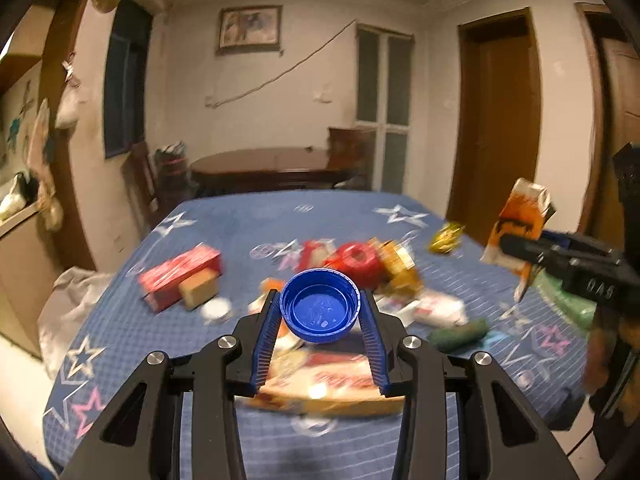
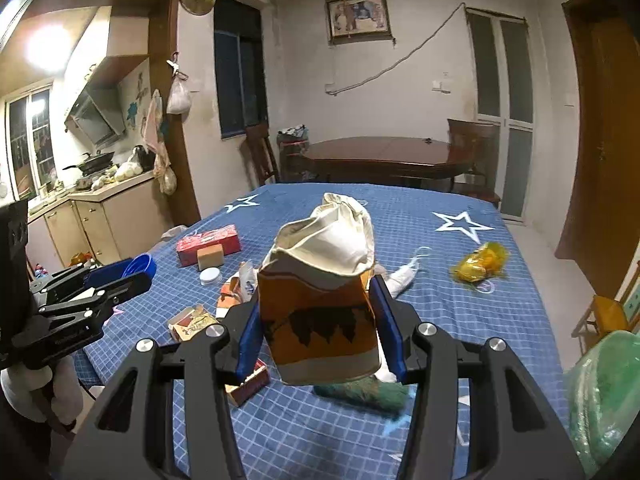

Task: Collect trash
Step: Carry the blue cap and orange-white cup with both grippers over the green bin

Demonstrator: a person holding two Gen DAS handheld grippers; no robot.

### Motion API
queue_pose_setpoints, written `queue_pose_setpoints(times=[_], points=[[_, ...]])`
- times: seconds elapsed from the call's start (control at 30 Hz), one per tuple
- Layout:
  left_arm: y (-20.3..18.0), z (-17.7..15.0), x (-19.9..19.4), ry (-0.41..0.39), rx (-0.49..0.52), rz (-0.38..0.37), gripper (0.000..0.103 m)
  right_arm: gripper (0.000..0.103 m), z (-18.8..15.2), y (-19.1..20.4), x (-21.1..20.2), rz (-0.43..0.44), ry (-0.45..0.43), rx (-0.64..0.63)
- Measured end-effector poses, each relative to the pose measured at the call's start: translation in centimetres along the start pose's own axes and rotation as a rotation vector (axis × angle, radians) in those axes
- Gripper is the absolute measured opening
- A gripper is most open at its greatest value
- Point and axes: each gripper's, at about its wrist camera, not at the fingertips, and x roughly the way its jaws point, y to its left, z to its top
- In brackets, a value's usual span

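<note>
My left gripper is shut on a round blue plastic cap, held hollow side up above the table with the blue star-patterned cloth. The right wrist view shows that gripper at the left with the cap in it. My right gripper is shut on an orange drink carton with a torn-open white top, lifted off the table. In the left wrist view the carton hangs at the right in the right gripper.
Litter lies on the cloth: a red box with a tan block, a white lid, a yellow wrapper, a flat carton and a green fuzzy piece. A green plastic bag hangs at the right edge.
</note>
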Motion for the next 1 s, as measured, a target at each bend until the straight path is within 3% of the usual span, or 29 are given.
queue_pose_setpoints(times=[0.47,1.0], points=[[-13.4,5.4,3.7,-0.066,0.096,-0.215,0.041,0.048,0.4,-6.1,-5.2,-0.179,-0.023,0.036],[-32.4,10.0,12.0,-0.011,0.216,-0.481,0.041,0.048,-0.4,-19.7,-12.1,-0.434,0.043,0.152]])
